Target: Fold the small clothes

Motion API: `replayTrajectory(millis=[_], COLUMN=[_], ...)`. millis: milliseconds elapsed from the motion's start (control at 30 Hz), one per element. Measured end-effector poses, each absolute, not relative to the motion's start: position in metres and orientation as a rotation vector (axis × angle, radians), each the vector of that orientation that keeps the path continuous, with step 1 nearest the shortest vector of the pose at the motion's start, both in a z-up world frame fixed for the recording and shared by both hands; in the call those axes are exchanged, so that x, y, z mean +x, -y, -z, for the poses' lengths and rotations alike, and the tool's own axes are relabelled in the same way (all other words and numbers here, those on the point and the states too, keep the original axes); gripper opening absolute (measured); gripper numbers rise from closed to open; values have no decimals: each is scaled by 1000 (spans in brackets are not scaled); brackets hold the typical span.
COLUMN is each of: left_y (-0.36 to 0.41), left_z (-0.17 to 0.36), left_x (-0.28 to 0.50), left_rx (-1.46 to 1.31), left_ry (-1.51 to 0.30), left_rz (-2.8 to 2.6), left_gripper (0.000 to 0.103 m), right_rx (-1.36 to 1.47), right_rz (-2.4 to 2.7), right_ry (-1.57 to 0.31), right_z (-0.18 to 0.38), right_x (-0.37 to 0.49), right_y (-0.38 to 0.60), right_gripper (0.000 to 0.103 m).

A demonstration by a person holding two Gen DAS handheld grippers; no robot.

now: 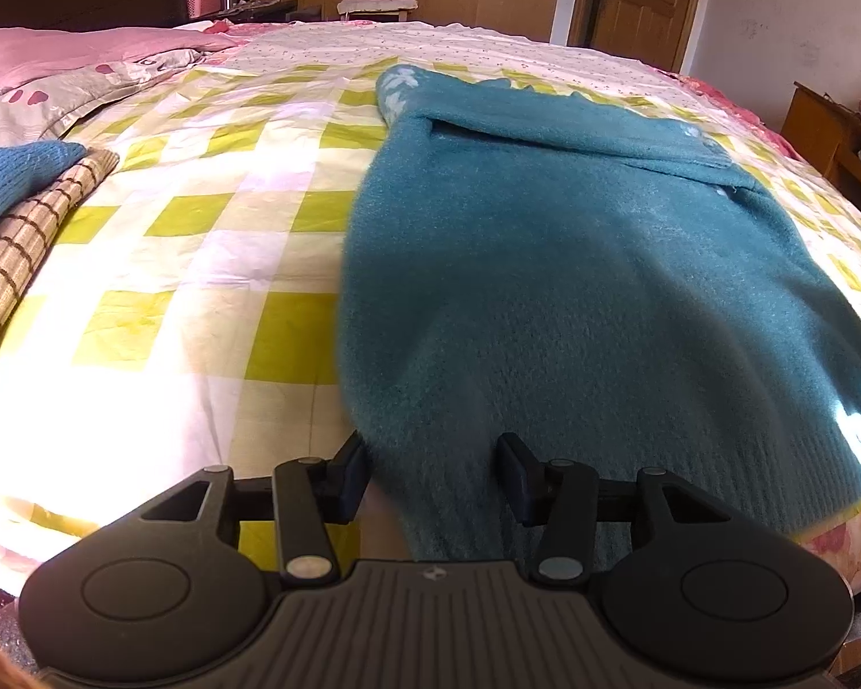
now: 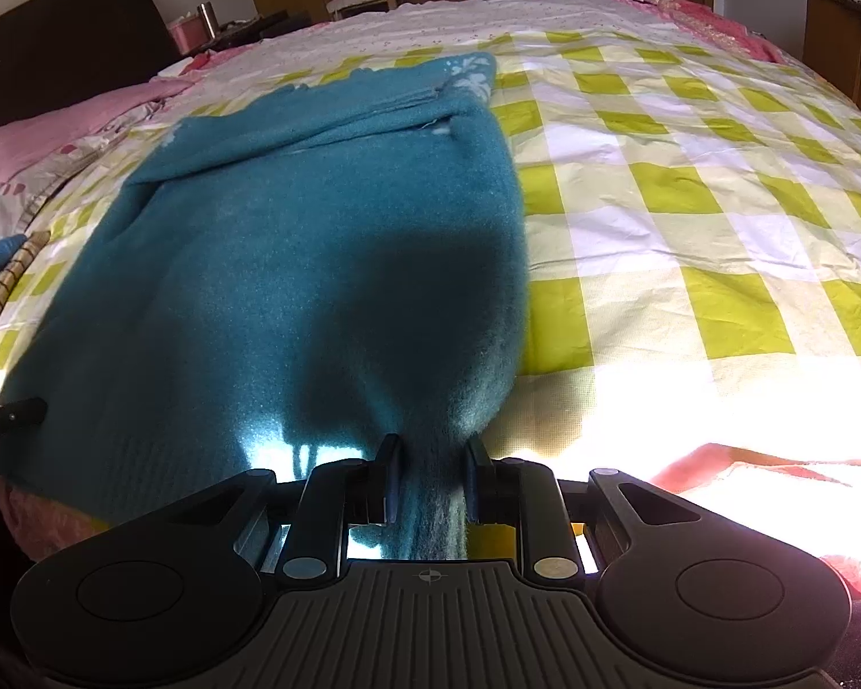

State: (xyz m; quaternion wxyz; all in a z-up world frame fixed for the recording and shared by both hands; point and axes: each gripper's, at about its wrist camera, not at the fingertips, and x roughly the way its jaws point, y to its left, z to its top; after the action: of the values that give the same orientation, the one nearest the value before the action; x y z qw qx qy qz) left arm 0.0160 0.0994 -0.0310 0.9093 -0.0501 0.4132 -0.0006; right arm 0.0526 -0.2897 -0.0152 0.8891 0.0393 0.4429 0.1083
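My right tongs (image 2: 429, 479) pinched the near right hem corner of the teal sweater (image 2: 293, 241). My left tongs (image 1: 433, 473) stood spread around the left corner, not yet pressing. The sweater lay flat on the checked bed (image 2: 689, 218), sleeves folded in. I judged both corners needed firm, even grips before lifting the hem toward the collar.

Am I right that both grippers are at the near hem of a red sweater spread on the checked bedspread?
Not quite: the sweater is teal, not red, as both wrist views show. The left gripper and right gripper are indeed at its near hem on the checked bedspread.
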Motion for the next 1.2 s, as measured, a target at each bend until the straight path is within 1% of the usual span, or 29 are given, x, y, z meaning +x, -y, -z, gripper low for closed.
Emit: replayTrajectory(millis=[167,233,300,333,367,400,467,533,700,867,1033,1200], left_y=[-95,-92,-92,-93,-94,-95,-97,-102,-115,-121,-128,-138], left_z=[34,34,32,30,29,27,22,16,-4,-27,-54,-72], left_x=[23,24,23,23,23,23,24,27,39,61,104,164], left_rx=[-72,-59,-66,-83,-94,-98,-126,-180,-346,-473,-574,-577], left_ry=[-860,-857,-862,-866,-867,-865,-863,-860,-813,-729,-624,-531], left_rz=[-23,-26,-13,-4,-3,-8,-3,22,91,154,205,176], left_gripper=[70,70,61,51,41,36,23,18,16,16,16,16], right_rx=[90,89,112,127,153,181,233,323,538,665,787,865], right_rz=[-255,-261,-264,-265,-268,-274,-286,-309,-390,-461,-499,-443], right_ry=[-931,-931,-928,-926,-924,-923,-918,-905,-817,-730,-633,-580], right_z=[19,19,19,20,20,20,19,14,-7,-32,-56,-68], right_x=[57,58,57,57,57,57,58,58,66,94,142,205], right_y=[292,292,294,296,299,302,308,318,336,335,333,334], right_gripper=[25,25,25,25,22,22,16,13,11,11,11,11])
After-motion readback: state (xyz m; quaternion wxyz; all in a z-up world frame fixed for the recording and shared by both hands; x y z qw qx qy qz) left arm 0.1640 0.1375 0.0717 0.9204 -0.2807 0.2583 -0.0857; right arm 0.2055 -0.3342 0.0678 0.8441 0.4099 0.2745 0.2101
